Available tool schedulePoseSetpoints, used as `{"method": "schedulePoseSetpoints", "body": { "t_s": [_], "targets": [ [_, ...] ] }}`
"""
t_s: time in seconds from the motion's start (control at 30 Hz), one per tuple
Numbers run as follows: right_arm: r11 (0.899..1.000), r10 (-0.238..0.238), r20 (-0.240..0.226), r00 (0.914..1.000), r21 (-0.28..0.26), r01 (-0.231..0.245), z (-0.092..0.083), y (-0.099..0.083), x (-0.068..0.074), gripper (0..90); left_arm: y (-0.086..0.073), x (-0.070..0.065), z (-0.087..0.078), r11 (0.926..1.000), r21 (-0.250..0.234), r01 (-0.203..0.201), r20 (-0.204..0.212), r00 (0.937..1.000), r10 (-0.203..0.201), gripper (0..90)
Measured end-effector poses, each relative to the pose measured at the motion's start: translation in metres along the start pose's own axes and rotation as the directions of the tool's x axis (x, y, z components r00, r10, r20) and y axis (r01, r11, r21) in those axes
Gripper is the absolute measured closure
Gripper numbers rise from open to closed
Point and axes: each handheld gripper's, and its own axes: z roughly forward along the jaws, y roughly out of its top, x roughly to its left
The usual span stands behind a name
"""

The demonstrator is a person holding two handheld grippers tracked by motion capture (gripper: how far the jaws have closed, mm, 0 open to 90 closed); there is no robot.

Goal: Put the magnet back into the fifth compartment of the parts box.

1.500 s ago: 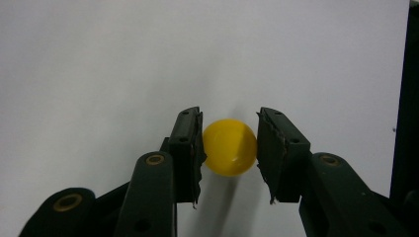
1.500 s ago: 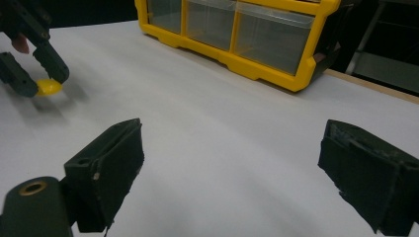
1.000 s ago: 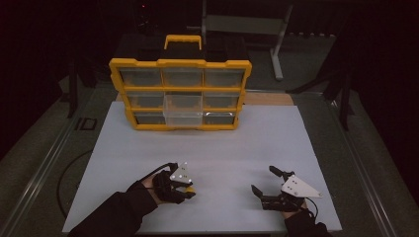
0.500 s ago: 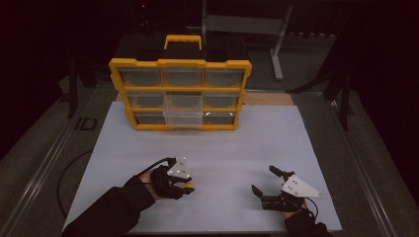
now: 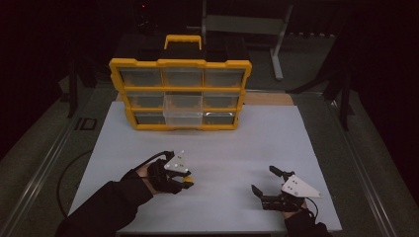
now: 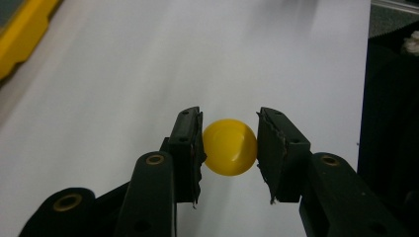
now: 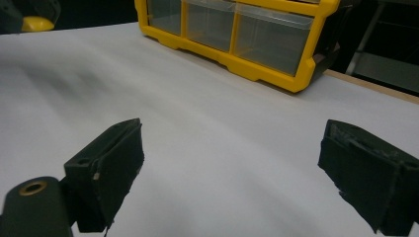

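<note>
A yellow ball (image 6: 230,146) sits clamped between the two black jaws of my left gripper (image 6: 230,140), lifted a little off the white table top. From above, that gripper (image 5: 187,181) is at the front left of the table with the ball (image 5: 188,179) showing as a yellow spot at its tip. My right gripper (image 5: 264,185) rests at the front right, jaws wide apart and nothing between them; its own view (image 7: 232,163) looks across bare table toward the cabinet. The ball (image 7: 35,23) also appears at the top left of that view.
A yellow drawer cabinet (image 5: 180,94) with clear drawers and a top handle stands at the back of the white table (image 5: 276,143). One middle drawer (image 5: 183,109) is pulled out. Dark floor and metal frame legs surround the table.
My left gripper has risen slightly with the yellow ball still clamped in it and shifted a little away from the front edge. The right gripper has stayed put.
</note>
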Motion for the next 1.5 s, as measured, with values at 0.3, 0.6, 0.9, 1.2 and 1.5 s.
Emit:
{"method": "schedulePoseSetpoints", "body": {
  "t_s": [0.3, 0.6, 0.9, 1.2, 1.5],
  "targets": [
    [1.0, 0.002, 0.001, 1.0, 0.001, -0.002, 0.0, 0.0, 0.0, 10.0, 0.009, 0.004, -0.014, 0.9999, -0.009, -0.01, -0.008, 0.9999, 0.01, 62.9],
    [1.0, -0.005, 0.002, 1.0, 0.002, 0.005, 0.0, 0.0, 0.0, 10.0, 0.022, 0.011, -0.027, 0.9995, -0.024, -0.019, -0.029, 0.9994, 0.019, 62.9],
    [1.0, -0.003, 0.002, 1.0, 0.001, 0.003, 0.0, 0.0, 0.0, 10.0, 0.03, 0.015, -0.034, 0.999, -0.039, -0.022, -0.032, 0.9993, 0.021, 62.9],
    [1.0, -0.003, 0.002, 1.0, 0.001, 0.003, 0.0, 0.0, 0.0, 10.0, 0.036, 0.027, -0.052, 0.9966, -0.082, -0.008, -0.052, 0.9987, 0.004, 62.8],
    [1.0, -0.002, 0.002, 1.0, 0.001, 0.002, 0.0, 0.0, 0.0, 10.0, 0.047, 0.034, -0.067, 0.9954, -0.094, -0.019, -0.076, 0.997, 0.011, 62.8]
  ]
}}
